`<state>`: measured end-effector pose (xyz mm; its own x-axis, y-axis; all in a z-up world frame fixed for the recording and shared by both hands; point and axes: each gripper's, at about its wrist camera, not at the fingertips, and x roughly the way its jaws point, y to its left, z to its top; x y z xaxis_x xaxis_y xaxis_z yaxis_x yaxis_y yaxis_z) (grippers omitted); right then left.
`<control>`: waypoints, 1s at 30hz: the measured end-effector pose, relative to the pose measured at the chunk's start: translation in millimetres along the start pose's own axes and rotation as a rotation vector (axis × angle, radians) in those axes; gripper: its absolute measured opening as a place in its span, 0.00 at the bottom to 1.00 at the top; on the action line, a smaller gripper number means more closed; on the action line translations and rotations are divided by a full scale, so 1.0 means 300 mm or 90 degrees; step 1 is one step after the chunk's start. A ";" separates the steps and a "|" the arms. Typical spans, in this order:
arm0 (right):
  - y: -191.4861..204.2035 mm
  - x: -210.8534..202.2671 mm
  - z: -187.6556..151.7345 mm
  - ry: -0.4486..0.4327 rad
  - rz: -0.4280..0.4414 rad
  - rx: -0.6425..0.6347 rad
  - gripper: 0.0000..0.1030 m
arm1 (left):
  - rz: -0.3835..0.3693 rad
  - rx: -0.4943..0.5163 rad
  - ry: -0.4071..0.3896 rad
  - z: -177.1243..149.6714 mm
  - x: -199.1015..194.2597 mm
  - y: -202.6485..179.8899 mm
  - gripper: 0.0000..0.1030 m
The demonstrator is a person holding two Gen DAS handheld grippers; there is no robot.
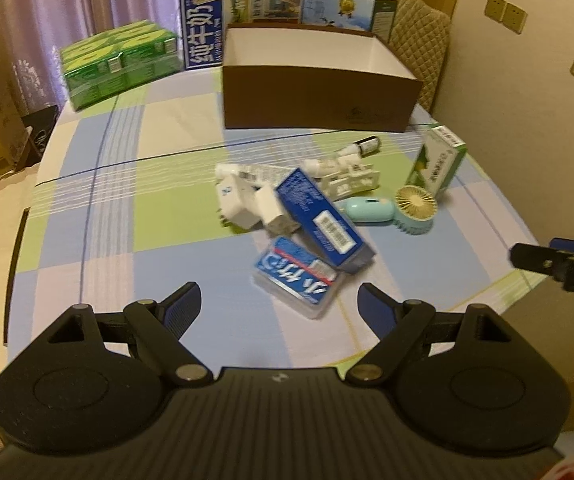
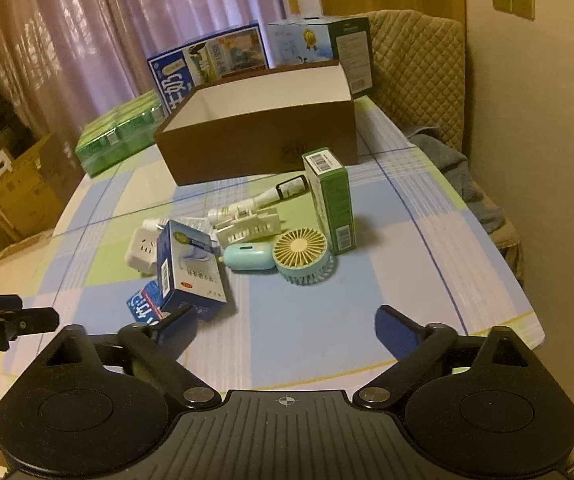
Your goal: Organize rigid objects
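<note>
Both grippers, left gripper (image 1: 277,308) and right gripper (image 2: 283,326), are hovering spread wide and empty before the clutter near the brown box (image 1: 319,96). The flat blue-white packet (image 1: 299,276) is lying nearest; probably light, stiff, slick — best pinched across its narrow edges.

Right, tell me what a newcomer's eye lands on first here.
The open brown box, its white inside showing, stands mid-table. In front of it lies a jumble: a blue carton, a mint handheld fan, an upright green box. Both tongs hang open, empty, at the near edge.
</note>
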<state>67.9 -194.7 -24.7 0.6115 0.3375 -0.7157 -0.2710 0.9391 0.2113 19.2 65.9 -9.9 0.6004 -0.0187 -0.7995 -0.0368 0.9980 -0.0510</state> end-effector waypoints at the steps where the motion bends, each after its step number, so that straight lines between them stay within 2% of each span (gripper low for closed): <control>1: -0.003 0.002 -0.005 -0.005 -0.003 0.004 0.89 | 0.002 -0.001 0.002 -0.001 0.005 0.016 0.81; 4: -0.008 0.007 -0.012 -0.013 -0.010 0.010 0.88 | 0.011 -0.009 0.011 -0.002 0.024 0.064 0.81; 13: -0.024 0.044 0.027 -0.045 -0.029 -0.023 0.77 | 0.029 -0.055 0.023 0.032 0.095 0.167 0.81; 15: -0.034 0.069 0.046 -0.050 -0.028 -0.032 0.71 | 0.034 -0.064 0.022 0.044 0.112 0.178 0.81; 23: -0.088 0.216 0.125 -0.060 -0.022 -0.076 0.57 | 0.055 -0.110 0.024 0.106 0.203 0.207 0.81; 30: -0.124 0.345 0.178 -0.063 -0.014 -0.103 0.54 | 0.068 -0.127 0.039 0.167 0.294 0.205 0.80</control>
<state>180.9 -191.3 -71.0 0.6870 0.3294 -0.6478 -0.3676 0.9264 0.0812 109.8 128.5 -53.6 0.5352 0.0770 -0.8412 -0.2587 0.9629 -0.0764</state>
